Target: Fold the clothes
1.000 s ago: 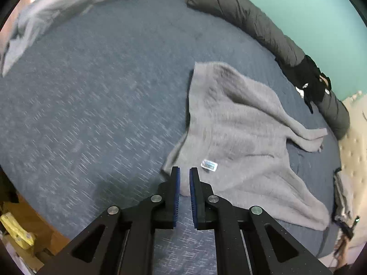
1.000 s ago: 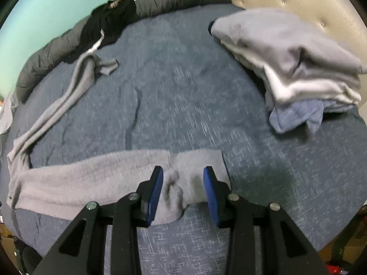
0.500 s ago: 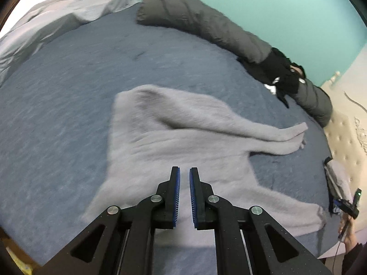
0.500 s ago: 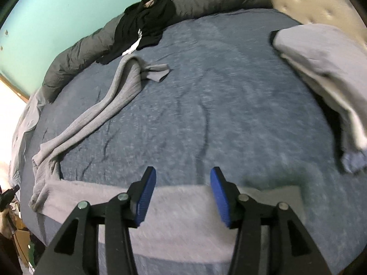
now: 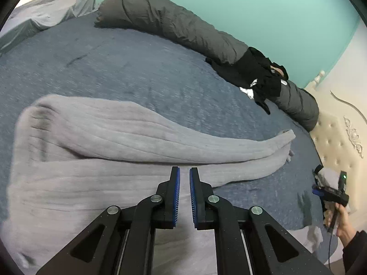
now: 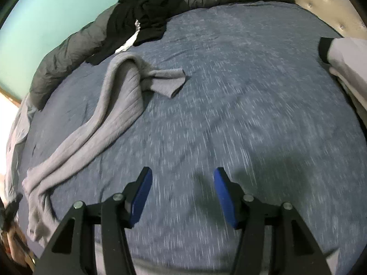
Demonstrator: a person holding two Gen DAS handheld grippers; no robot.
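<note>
A grey ribbed sweater (image 5: pixel 96 151) lies spread on the blue bed cover (image 5: pixel 137 68), one sleeve stretching right to its cuff (image 5: pixel 286 137). My left gripper (image 5: pixel 184 176) hovers over the sweater's body. Its blue pads (image 5: pixel 176 188) are nearly together with nothing between them. My right gripper (image 6: pixel 182 178) stands wide open above the bare blue bed cover (image 6: pixel 229 91), holding nothing. The far sleeve (image 6: pixel 119 105) lies up and left of it with a folded cuff (image 6: pixel 169 82). In the left wrist view a hand holds the right gripper (image 5: pixel 330 192) at the bed's right edge.
A long dark grey bolster (image 5: pixel 183 27) runs along the far edge, with black clothing (image 5: pixel 259 73) draped over it. Folded clothes (image 6: pixel 346 55) are stacked at the right by the tufted headboard (image 5: pixel 339 142). Pale grey bedding (image 5: pixel 45 11) lies at the far left.
The right gripper opened wider and moved forward off the sleeve end it straddled, now over bare cover. The left gripper advanced from the sweater's hem to above its body, jaws unchanged.
</note>
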